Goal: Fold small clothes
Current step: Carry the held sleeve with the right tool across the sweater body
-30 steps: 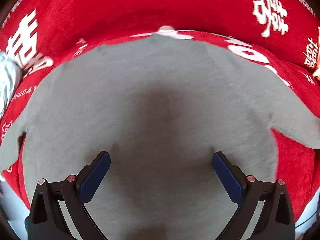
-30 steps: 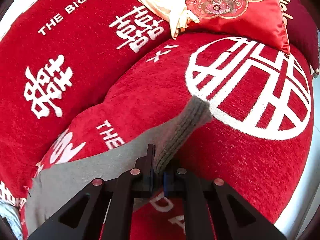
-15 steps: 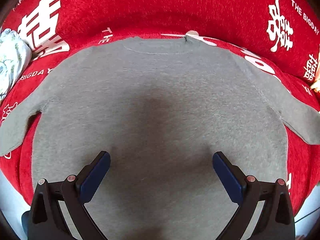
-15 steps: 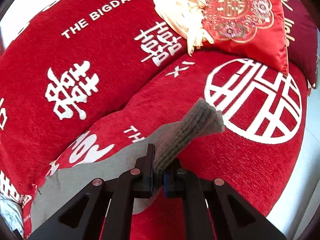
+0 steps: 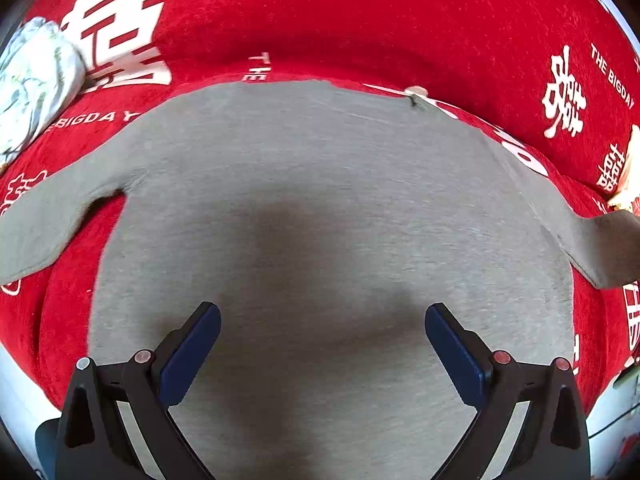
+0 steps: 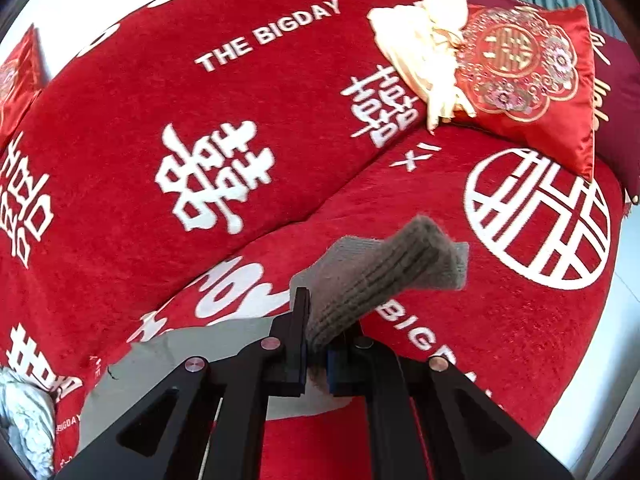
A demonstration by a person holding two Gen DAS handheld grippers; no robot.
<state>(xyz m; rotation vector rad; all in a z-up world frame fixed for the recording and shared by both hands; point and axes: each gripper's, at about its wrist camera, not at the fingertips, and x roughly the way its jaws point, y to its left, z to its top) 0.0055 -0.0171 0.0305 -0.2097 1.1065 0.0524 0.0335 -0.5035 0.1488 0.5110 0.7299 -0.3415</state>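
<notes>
Grey sweater [image 5: 320, 208], a small knitted one, lies spread flat on a red sofa cover [image 5: 360, 20] printed with white characters and the words "THE BIGDAY". Its body faces up, with the neckline toward the sofa's backrest and one sleeve [image 5: 44, 224] stretched out on the left of the left wrist view. The left tool [image 5: 322, 340] hangs over the lower part of the sweater with its blue pads spread wide and nothing between them. The right tool [image 6: 316, 354] is clamped tight on the ribbed cuff [image 6: 384, 276] of the other sleeve, which sticks out past the pads and is raised off the cover while the rest of the garment lies below. A red embroidered cushion [image 6: 524, 64] sits at the far corner of the sofa with a cream cloth [image 6: 420, 52] bunched just beside it, touching its edge. A pale patterned cloth [image 5: 32, 80] lies near the sweater's outstretched sleeve, at the left edge.
</notes>
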